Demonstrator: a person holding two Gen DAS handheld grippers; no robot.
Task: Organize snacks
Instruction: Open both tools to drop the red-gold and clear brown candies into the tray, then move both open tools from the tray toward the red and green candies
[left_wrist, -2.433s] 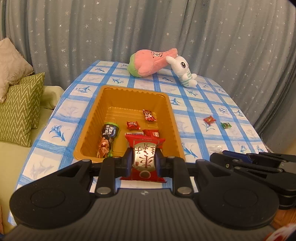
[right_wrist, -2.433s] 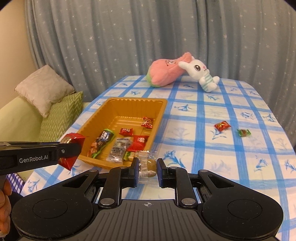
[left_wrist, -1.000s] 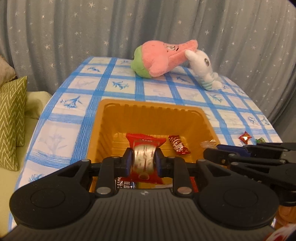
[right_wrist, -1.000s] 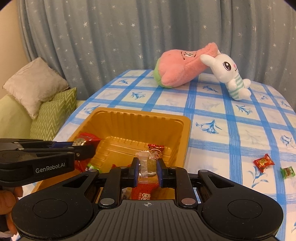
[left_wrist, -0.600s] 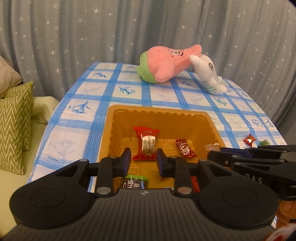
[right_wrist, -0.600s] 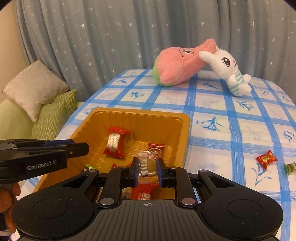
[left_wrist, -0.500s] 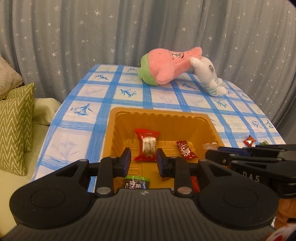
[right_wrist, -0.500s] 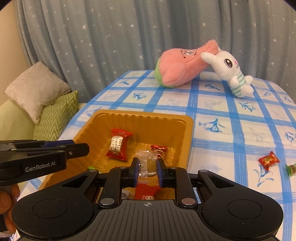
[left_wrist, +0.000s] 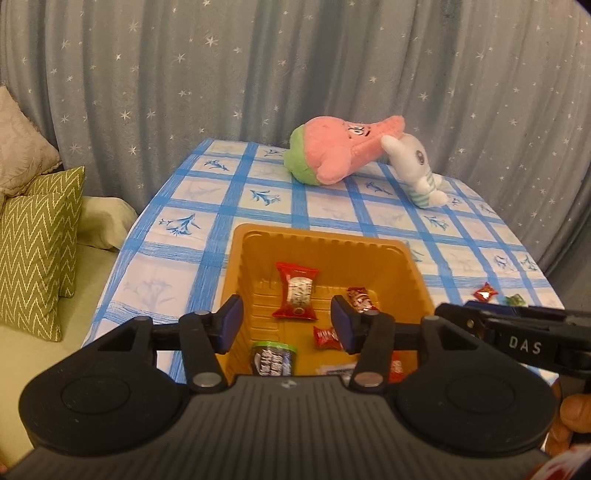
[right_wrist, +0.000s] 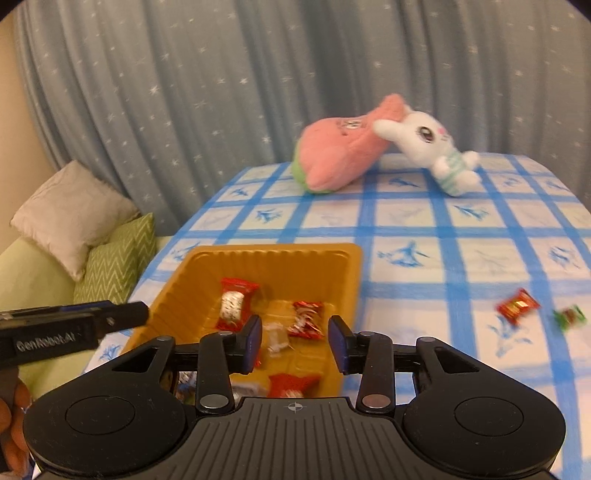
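Holding both the left hand-held gripper (left_wrist: 286, 323) and the right hand-held gripper (right_wrist: 294, 345) wide and empty over the yellow tray (right_wrist: 352, 273), we see snacks inside it. Two candies (right_wrist: 517, 306) lie on the desk (right_wrist: 443, 236), off to our right, nearer the right one.

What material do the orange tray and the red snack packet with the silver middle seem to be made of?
The orange tray looks like thin moulded plastic with a semi-gloss finish: its walls are ribbed and the rim is rolled. The red snack packet seems to be glossy plastic or foil film: it has crimped ends and a shiny silver centre. The exact film type cannot be told.
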